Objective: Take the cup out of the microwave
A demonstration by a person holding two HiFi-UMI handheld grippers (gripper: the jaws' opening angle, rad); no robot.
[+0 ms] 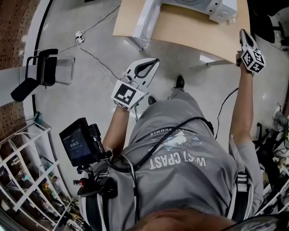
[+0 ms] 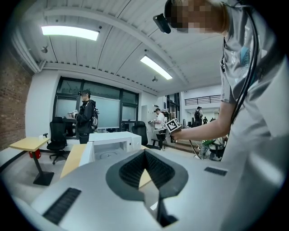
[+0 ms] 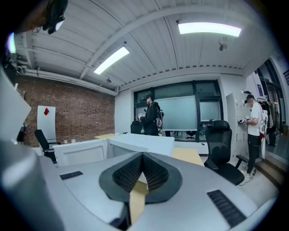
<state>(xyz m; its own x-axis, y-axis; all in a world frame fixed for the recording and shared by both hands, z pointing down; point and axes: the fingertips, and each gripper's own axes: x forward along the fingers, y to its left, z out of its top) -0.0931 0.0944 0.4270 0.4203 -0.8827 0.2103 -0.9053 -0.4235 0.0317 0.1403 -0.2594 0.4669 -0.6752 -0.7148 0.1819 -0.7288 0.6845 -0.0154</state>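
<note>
The white microwave (image 1: 198, 5) stands on a wooden table (image 1: 180, 29) with its door (image 1: 146, 22) swung open. In the left gripper view the microwave (image 2: 113, 144) shows its open cavity and turntable; I see no cup in any view. My left gripper (image 1: 155, 61) is held above the floor short of the table's edge, its jaws shut with nothing between them (image 2: 144, 151). My right gripper (image 1: 242, 32) is raised over the table's right end, also shut and empty (image 3: 142, 154). The right gripper view has the microwave (image 3: 140, 143) straight ahead, its door (image 3: 81, 151) to the left.
Cables (image 1: 92, 56) run across the floor left of the table. A black chair (image 1: 40, 72) and a wire rack (image 1: 27, 180) stand at the left. An office chair (image 3: 223, 151) sits right of the table. People (image 2: 86, 117) stand in the background.
</note>
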